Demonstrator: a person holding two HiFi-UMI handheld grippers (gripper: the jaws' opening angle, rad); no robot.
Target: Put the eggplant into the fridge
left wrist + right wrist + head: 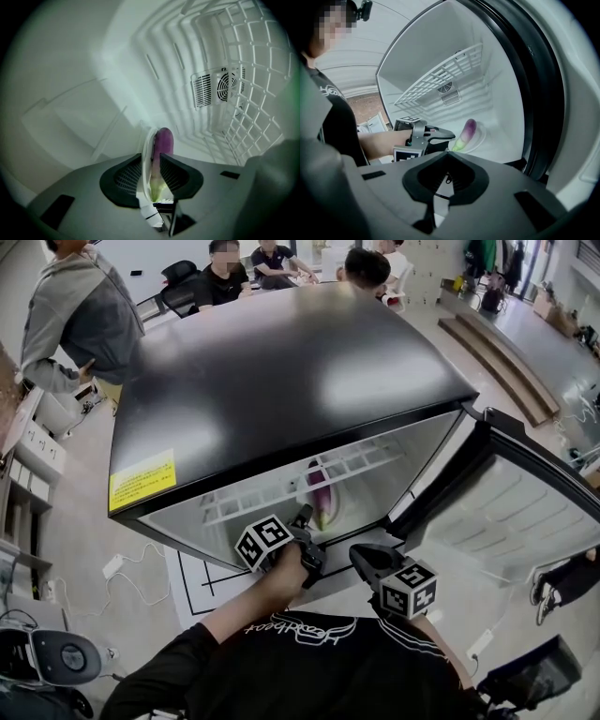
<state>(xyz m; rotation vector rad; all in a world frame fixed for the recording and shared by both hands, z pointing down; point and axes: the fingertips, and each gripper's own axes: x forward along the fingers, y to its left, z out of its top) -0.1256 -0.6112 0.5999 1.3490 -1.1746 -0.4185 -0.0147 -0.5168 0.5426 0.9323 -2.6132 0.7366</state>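
Fridge (281,381) stands open; the eggplant (466,133) lies inside on a white plate (482,137) on the fridge floor, below the wire rack (436,77). Left gripper (151,161) reaches into the fridge, jaws parted, with the eggplant's green end and the plate rim between them and no firm pinch evident. Right gripper (446,155) waits outside the opening, jaws closed and empty.

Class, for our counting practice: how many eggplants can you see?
1. The eggplant lies on a white plate inside the fridge, at the left hand-held gripper. Others may be hidden.
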